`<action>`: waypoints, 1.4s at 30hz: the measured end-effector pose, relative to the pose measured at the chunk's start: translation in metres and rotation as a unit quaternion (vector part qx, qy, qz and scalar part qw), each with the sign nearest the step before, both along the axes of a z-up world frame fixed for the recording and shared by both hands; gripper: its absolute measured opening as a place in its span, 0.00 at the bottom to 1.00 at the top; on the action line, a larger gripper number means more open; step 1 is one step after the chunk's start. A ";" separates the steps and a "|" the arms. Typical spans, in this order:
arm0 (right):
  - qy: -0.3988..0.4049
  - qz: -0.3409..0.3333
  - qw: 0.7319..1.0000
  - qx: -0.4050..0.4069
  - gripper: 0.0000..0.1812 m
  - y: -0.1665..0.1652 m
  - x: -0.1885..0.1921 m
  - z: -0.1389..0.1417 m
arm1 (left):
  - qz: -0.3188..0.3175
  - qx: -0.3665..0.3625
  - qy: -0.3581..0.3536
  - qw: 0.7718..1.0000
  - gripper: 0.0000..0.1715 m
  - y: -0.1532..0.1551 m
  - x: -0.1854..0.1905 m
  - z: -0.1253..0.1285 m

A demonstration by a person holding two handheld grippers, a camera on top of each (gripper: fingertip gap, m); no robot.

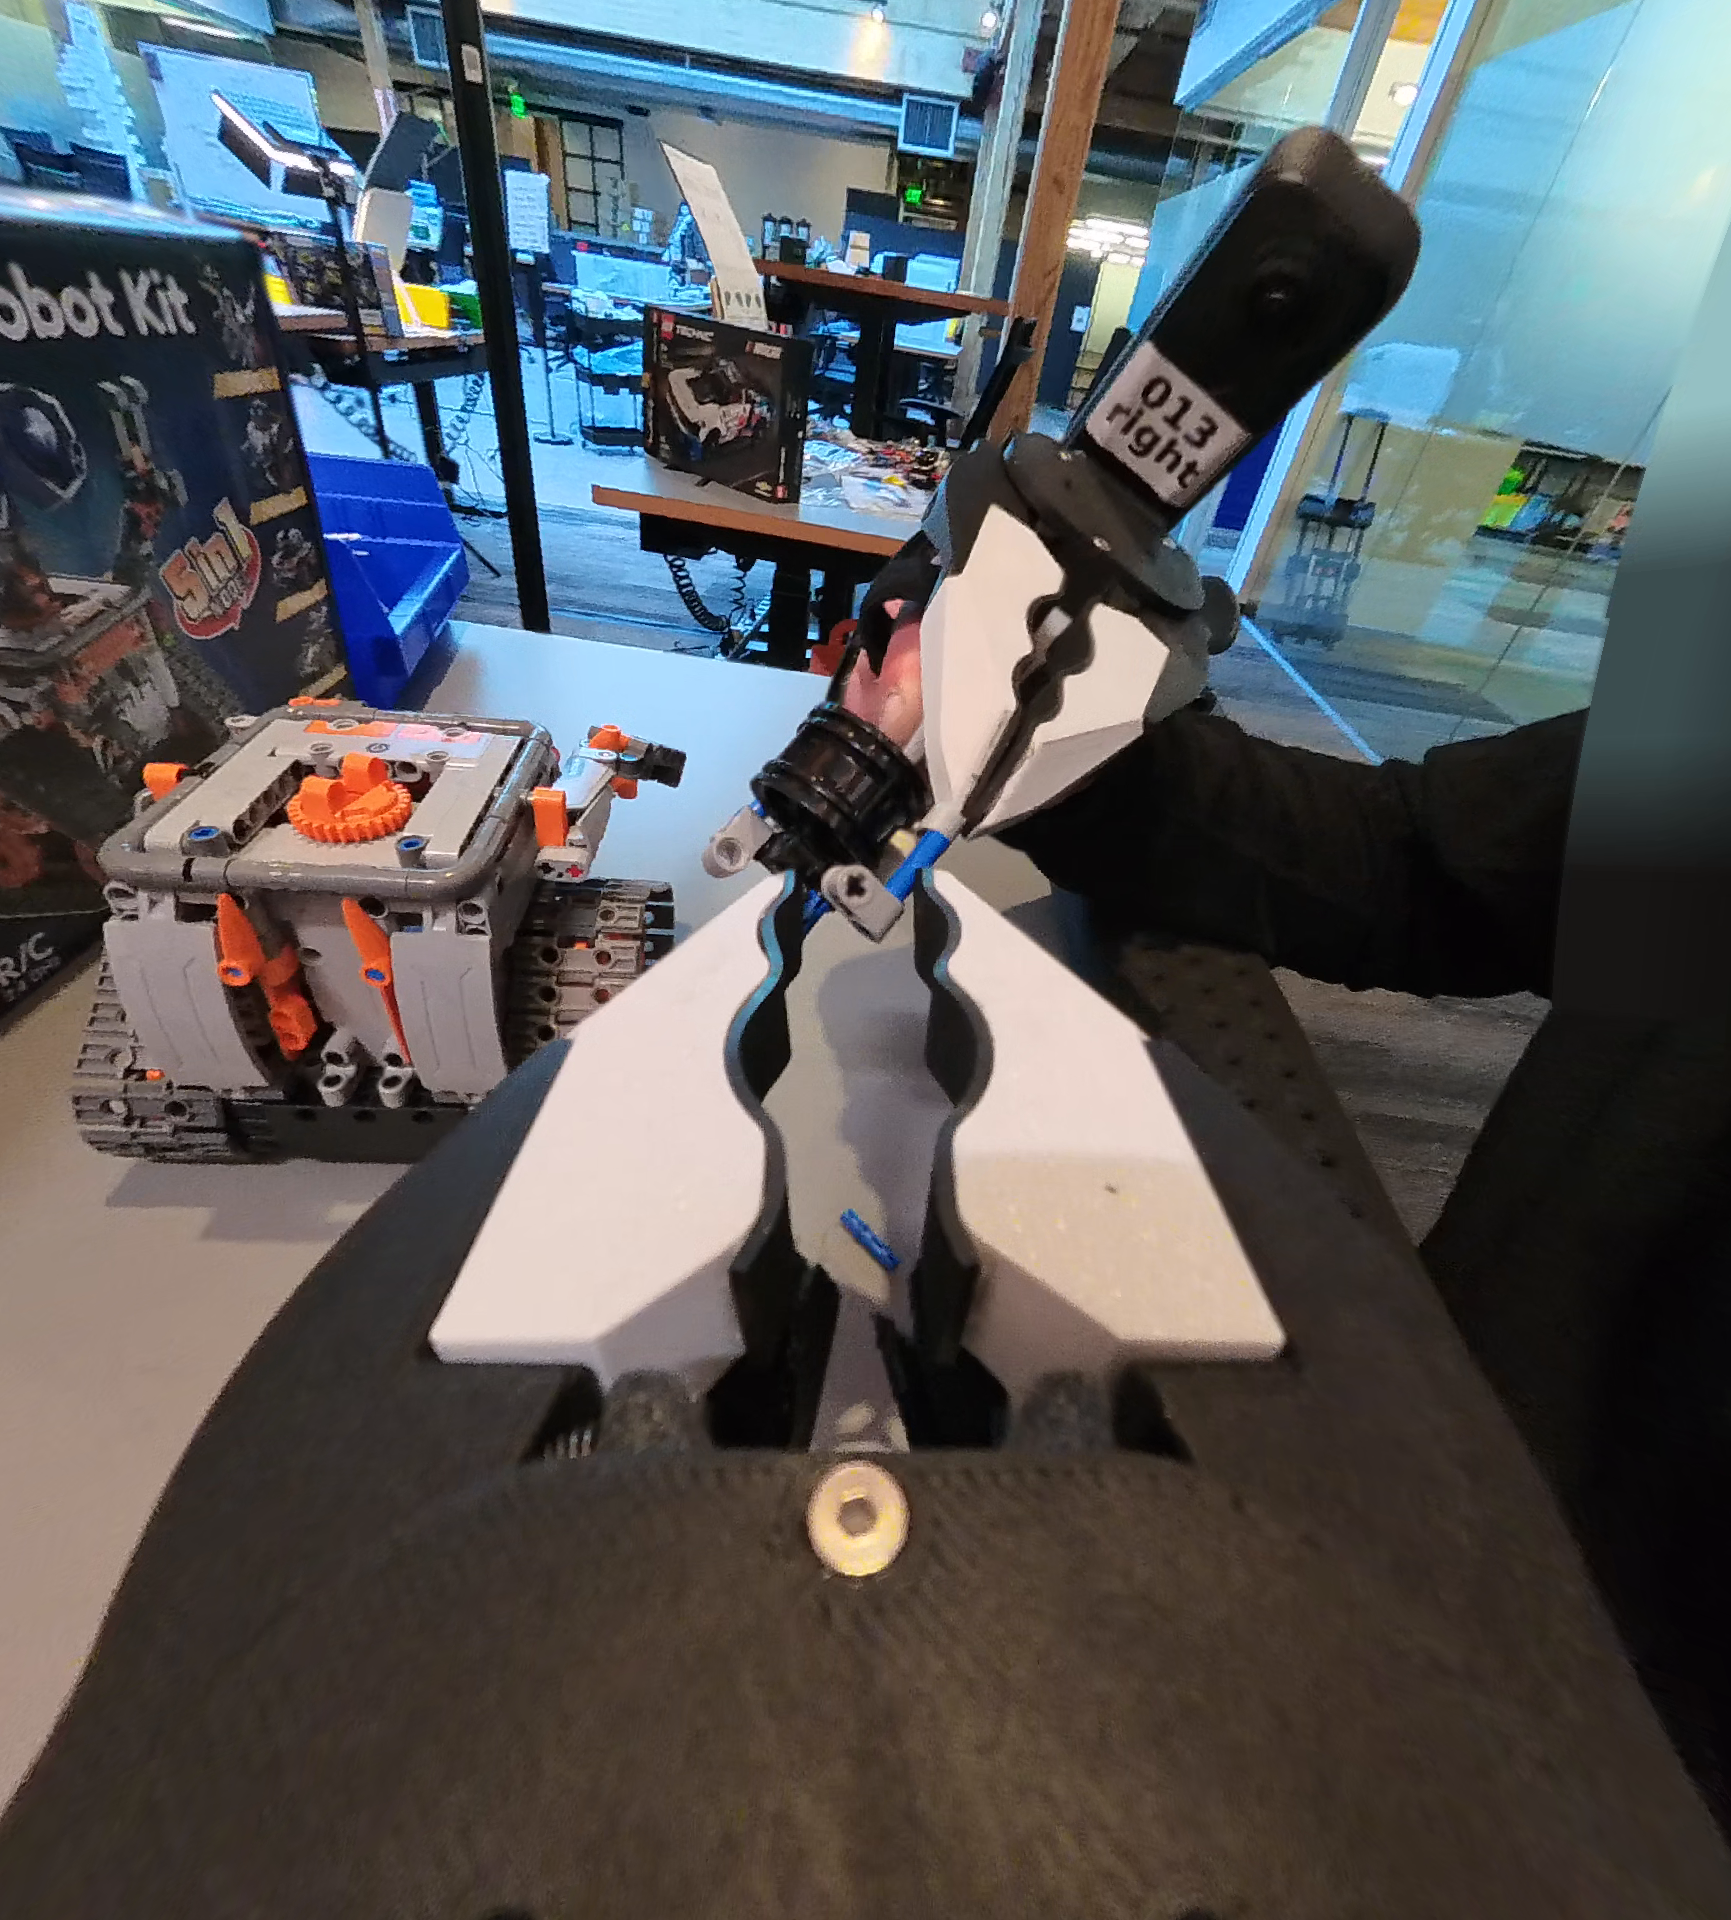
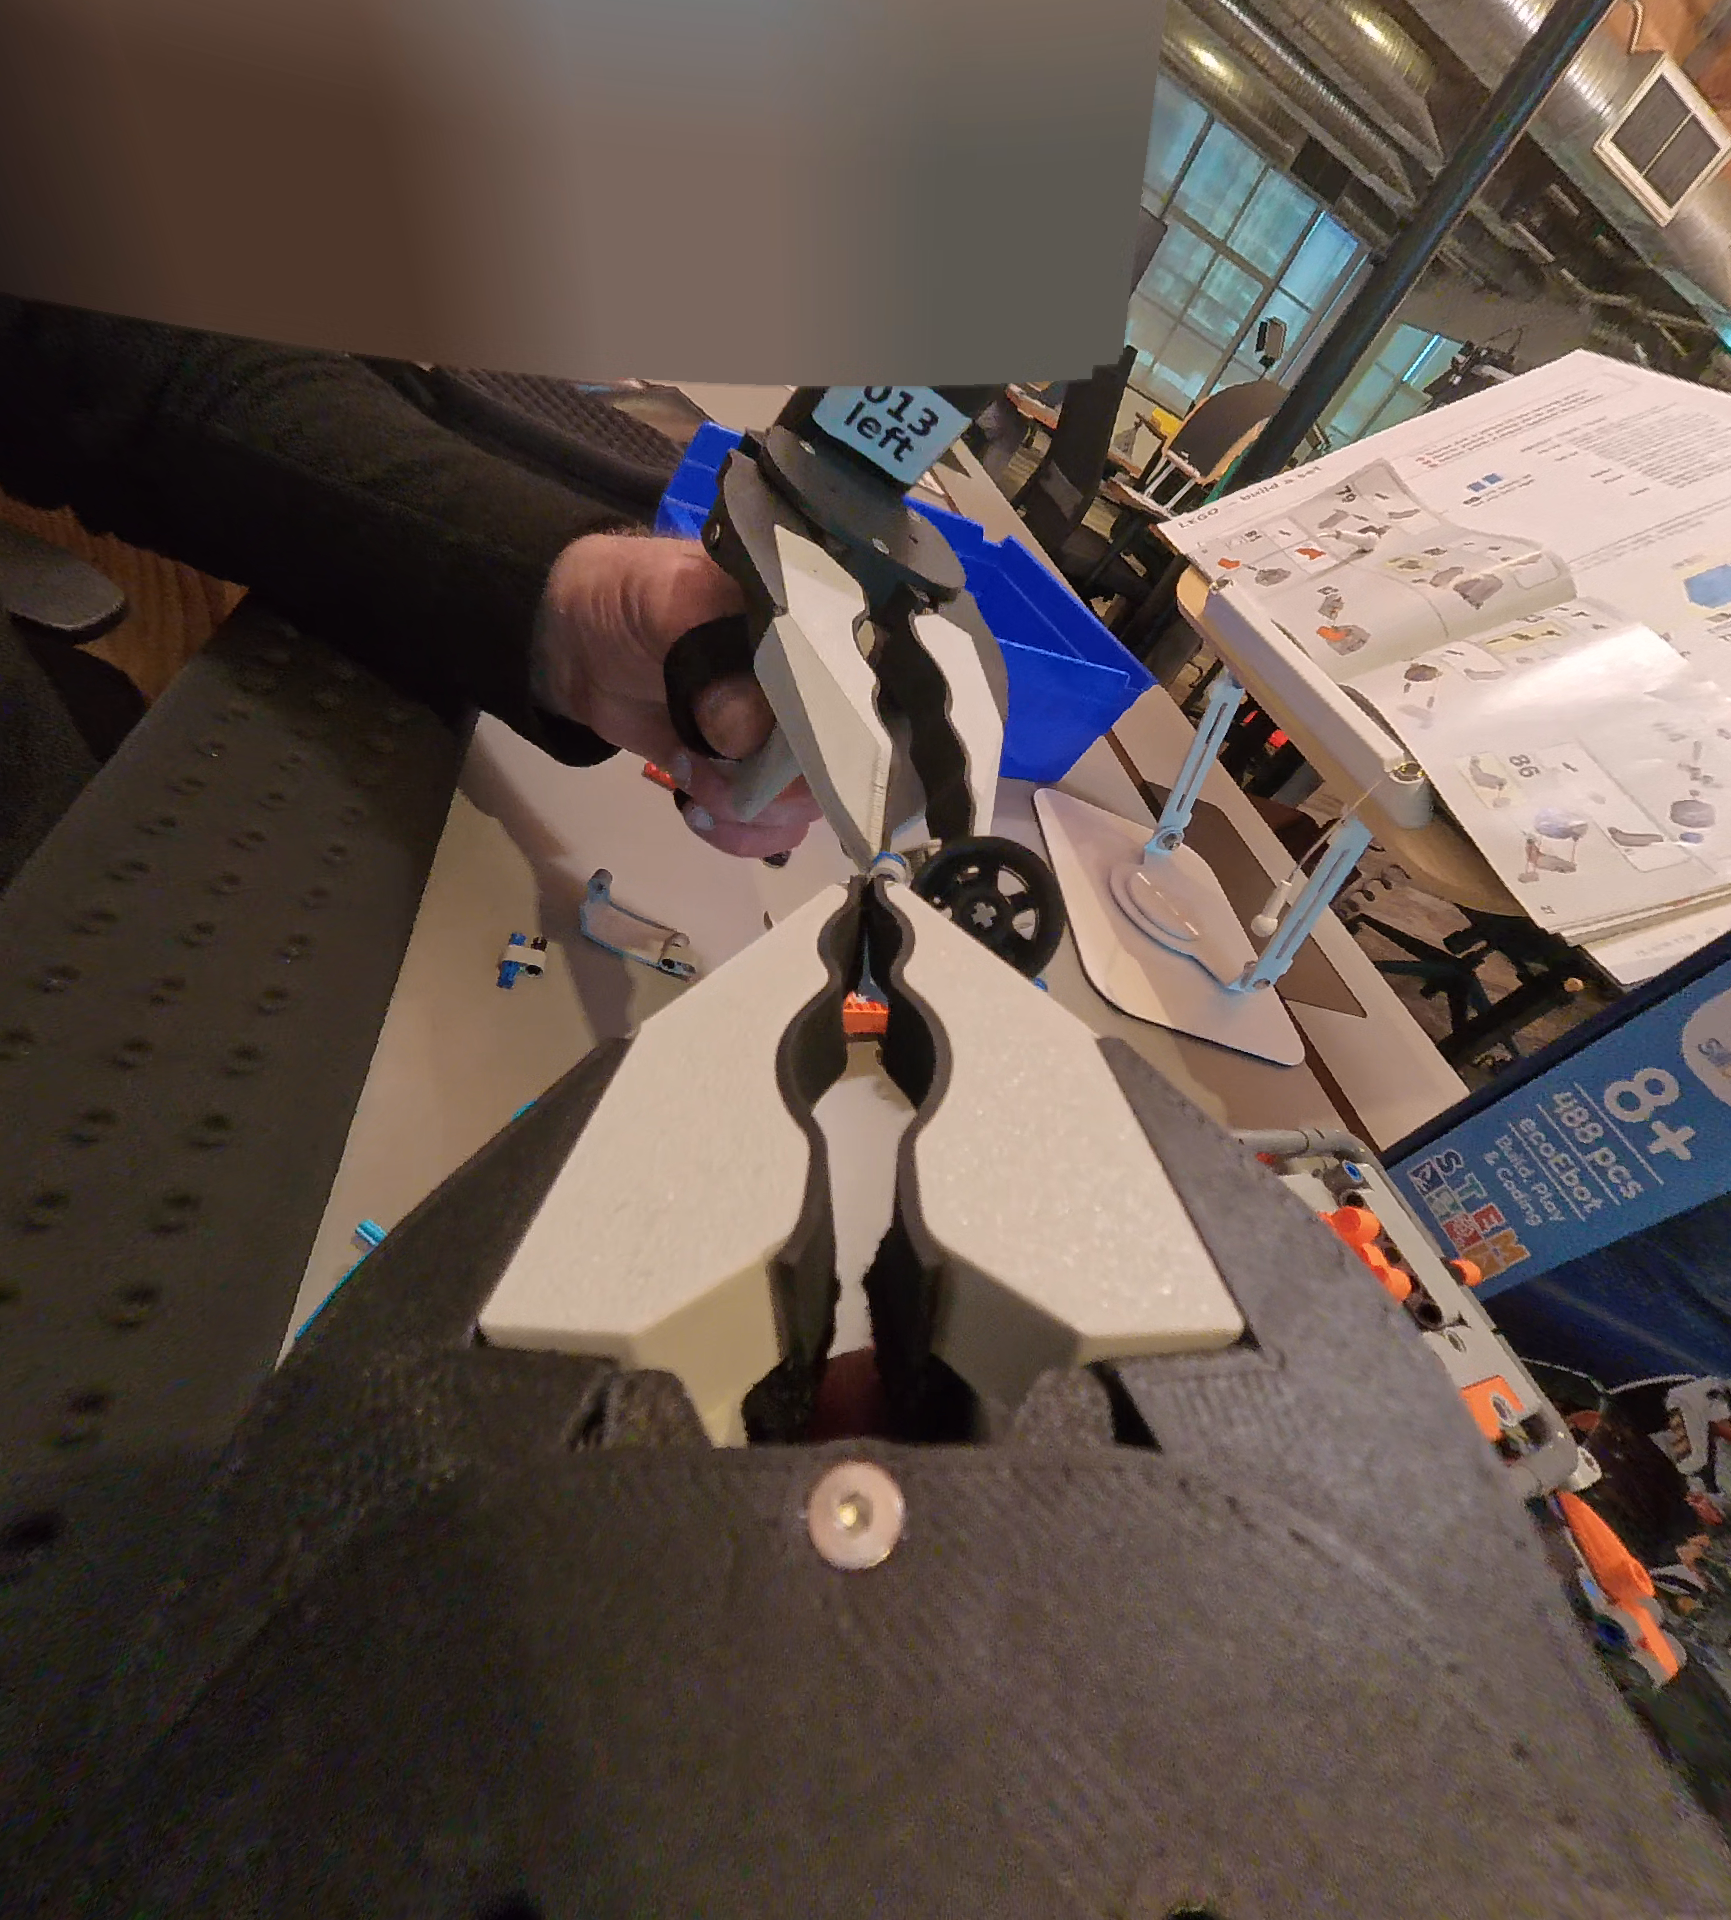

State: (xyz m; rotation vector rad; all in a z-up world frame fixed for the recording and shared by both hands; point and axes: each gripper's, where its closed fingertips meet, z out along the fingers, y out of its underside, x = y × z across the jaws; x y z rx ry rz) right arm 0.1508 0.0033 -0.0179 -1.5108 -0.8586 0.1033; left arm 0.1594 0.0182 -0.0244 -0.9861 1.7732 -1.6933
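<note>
Both grippers (image 1: pixel 856 894) (image 2: pixel 869 902) meet tip-to-tip, pinching wheel axle (image 1: pixel 918 857).
</note>
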 end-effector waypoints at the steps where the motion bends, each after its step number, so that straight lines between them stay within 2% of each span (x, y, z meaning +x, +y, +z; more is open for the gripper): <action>1: -0.005 -0.001 1.000 0.001 0.00 0.000 -0.001 -0.001 | 0.004 0.007 0.000 1.000 0.11 0.000 0.000 -0.001; 3: -0.008 0.016 1.000 -0.004 0.00 -0.001 -0.010 -0.003 | 0.019 0.037 0.003 0.999 0.02 0.000 0.003 -0.007; 6: -0.045 0.013 0.999 -0.024 0.00 0.003 -0.015 -0.020 | -0.001 0.044 0.008 0.999 0.00 -0.011 0.003 -0.013; 12: -0.022 0.027 0.999 -0.042 0.00 -0.006 -0.009 -0.014 | -0.006 0.072 0.043 0.996 0.00 -0.002 0.004 -0.031; 15: -0.009 0.025 0.997 -0.071 0.00 -0.008 0.002 -0.018 | -0.028 0.084 0.090 0.992 0.00 -0.006 0.002 -0.049; 20: -0.007 0.008 0.994 -0.113 0.00 -0.014 0.019 -0.030 | -0.030 0.176 0.131 0.975 0.00 -0.001 -0.005 -0.071; 23: -0.046 -0.017 0.987 -0.156 0.02 -0.015 0.027 -0.050 | -0.021 0.234 0.148 0.961 0.12 -0.002 -0.006 -0.083; 27: -0.071 -0.040 0.975 -0.209 0.16 -0.021 0.036 -0.073 | -0.030 0.288 0.172 0.942 0.19 -0.011 -0.006 -0.107; 31: -0.100 -0.055 0.961 -0.254 0.25 -0.026 0.042 -0.100 | -0.026 0.288 0.170 0.942 0.23 -0.017 0.000 -0.111; 38: -0.105 -0.066 0.938 -0.323 0.31 -0.022 0.046 -0.138 | -0.011 0.294 0.167 0.941 0.22 -0.024 0.015 -0.122; 42: -0.105 -0.081 0.931 -0.339 0.27 -0.016 0.051 -0.149 | -0.005 0.309 0.166 0.936 0.18 -0.026 0.021 -0.130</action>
